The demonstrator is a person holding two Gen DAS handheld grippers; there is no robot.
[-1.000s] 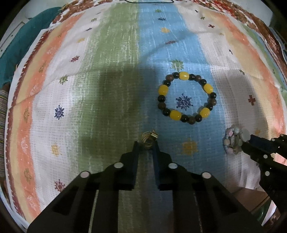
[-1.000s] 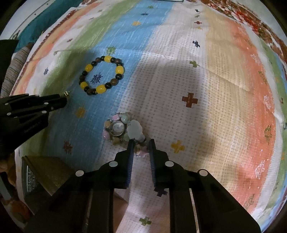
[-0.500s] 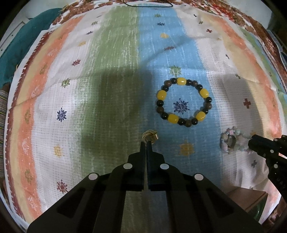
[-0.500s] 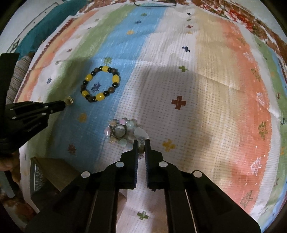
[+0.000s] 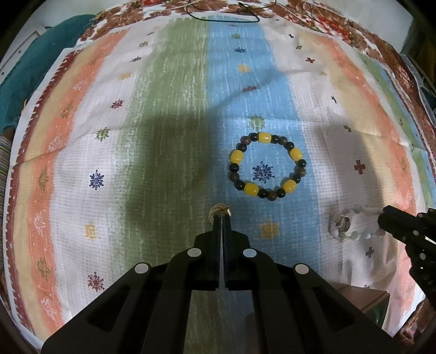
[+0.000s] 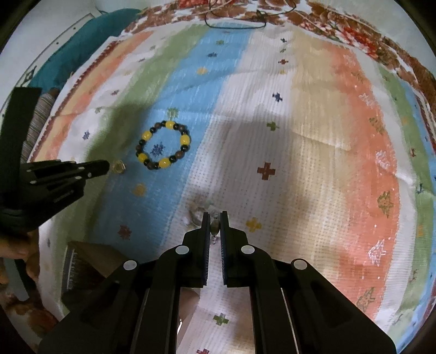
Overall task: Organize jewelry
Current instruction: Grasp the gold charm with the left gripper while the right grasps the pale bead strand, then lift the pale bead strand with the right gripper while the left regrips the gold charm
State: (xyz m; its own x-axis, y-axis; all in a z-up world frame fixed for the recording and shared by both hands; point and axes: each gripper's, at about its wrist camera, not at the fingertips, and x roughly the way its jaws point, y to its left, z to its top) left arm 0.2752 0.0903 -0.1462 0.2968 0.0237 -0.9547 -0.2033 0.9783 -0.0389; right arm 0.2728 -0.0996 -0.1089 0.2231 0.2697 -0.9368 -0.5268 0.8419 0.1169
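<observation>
My left gripper (image 5: 221, 216) is shut on a small gold ring (image 5: 217, 210), which pokes out past the fingertips over the striped cloth (image 5: 169, 136). A bracelet of yellow and dark beads (image 5: 265, 166) lies flat just beyond it to the right. My right gripper (image 6: 215, 215) is shut on a bead of the pale pastel bracelet (image 6: 196, 213), whose blurred loop hangs to the left of the tips. In the left wrist view that pale bracelet (image 5: 344, 224) shows at the right gripper's tip (image 5: 387, 217). The left gripper (image 6: 105, 166) and ring (image 6: 118, 166) appear at left in the right wrist view.
A brown wooden box (image 6: 87, 261) sits at the cloth's near edge between the two grippers, also seen as the box (image 5: 362, 299) at lower right. A thin black cord (image 5: 226, 17) lies at the far edge. Teal fabric (image 5: 24, 73) lies beyond the cloth's left side.
Both grippers went from slightly apart to shut, the left on the gold ring and the right on the pale bracelet. The right gripper has risen, drawing the pale bracelet up off the cloth.
</observation>
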